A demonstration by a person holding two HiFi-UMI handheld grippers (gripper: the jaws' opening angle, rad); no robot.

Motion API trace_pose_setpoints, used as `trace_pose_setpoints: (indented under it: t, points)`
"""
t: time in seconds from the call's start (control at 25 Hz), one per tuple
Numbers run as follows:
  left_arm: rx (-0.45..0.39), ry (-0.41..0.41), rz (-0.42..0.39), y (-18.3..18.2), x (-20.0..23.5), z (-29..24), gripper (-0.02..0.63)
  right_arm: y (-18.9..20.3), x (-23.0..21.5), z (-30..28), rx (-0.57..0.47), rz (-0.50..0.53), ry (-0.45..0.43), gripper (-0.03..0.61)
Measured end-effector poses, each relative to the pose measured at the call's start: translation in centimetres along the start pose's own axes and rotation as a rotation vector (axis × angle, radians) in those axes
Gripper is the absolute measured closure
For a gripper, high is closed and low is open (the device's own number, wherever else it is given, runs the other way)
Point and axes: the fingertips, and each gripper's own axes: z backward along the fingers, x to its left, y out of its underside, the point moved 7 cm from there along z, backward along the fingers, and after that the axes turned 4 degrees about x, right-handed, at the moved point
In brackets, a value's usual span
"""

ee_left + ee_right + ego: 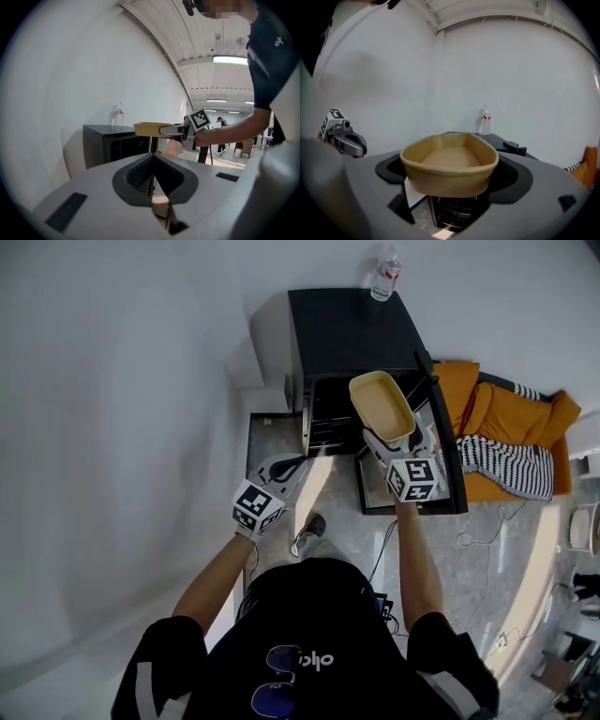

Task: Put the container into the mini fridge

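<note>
While my right gripper (384, 442) clamps the tan paper container (450, 161) before the open mini fridge (352, 329), left gripper (286, 467) pinched together, empty; I fear it clipping the door (451, 456) and tilting loose.

Mini fridge (352, 329): interior largely screened by container (382, 404). Bottle (385, 274): label print too small to read. Orange cushion (591, 162): cut by right edge.

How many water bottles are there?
1. The water bottle stands upright on top of the black mini fridge, at the back edge near the wall. More could be hidden inside the fridge, where the views show little.
</note>
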Motion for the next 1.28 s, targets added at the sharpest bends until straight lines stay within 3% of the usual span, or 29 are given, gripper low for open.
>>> trace_pose_setpoints:
  t: [0.52,1.28]
  points:
    - [0.022,0.102,-0.011,0.0,0.7,-6.6,0.606,3.5,-3.5,-3.3,0.034,-0.044,-0.005,0.049]
    - [0.042,0.232,-0.019,2.0,1.3,-13.0,0.606,8.9,-3.6,-5.6,0.051,-0.090,0.027,0.049]
